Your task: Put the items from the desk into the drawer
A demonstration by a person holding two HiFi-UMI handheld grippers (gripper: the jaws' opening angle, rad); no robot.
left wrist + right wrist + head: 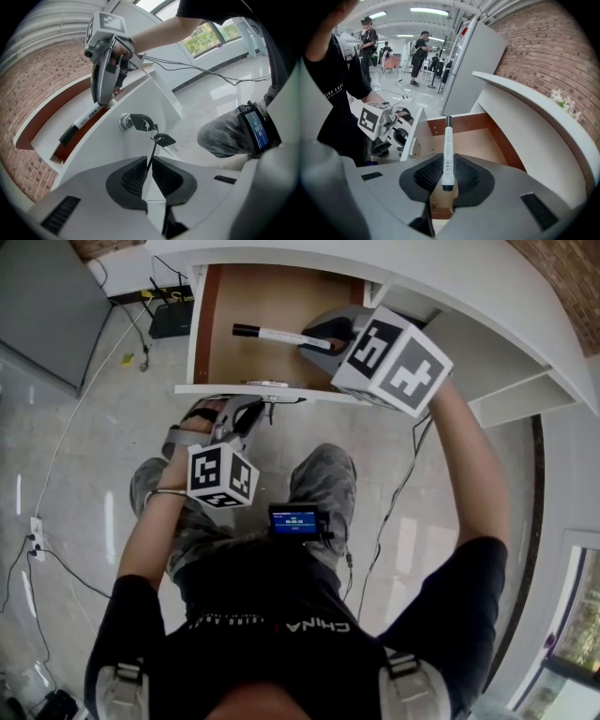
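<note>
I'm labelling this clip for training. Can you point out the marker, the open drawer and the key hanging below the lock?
marker (448,150): right gripper view, on its white barrel.
drawer (272,296): head view, on its bare brown floor.
hanging key (162,138): left gripper view, on its black head.

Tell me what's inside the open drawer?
Only a marker, held by the right claw over the brown bottom of the drawer, which looks bare. The claw and the desk top cover part of it, so that part can't be seen.
</note>
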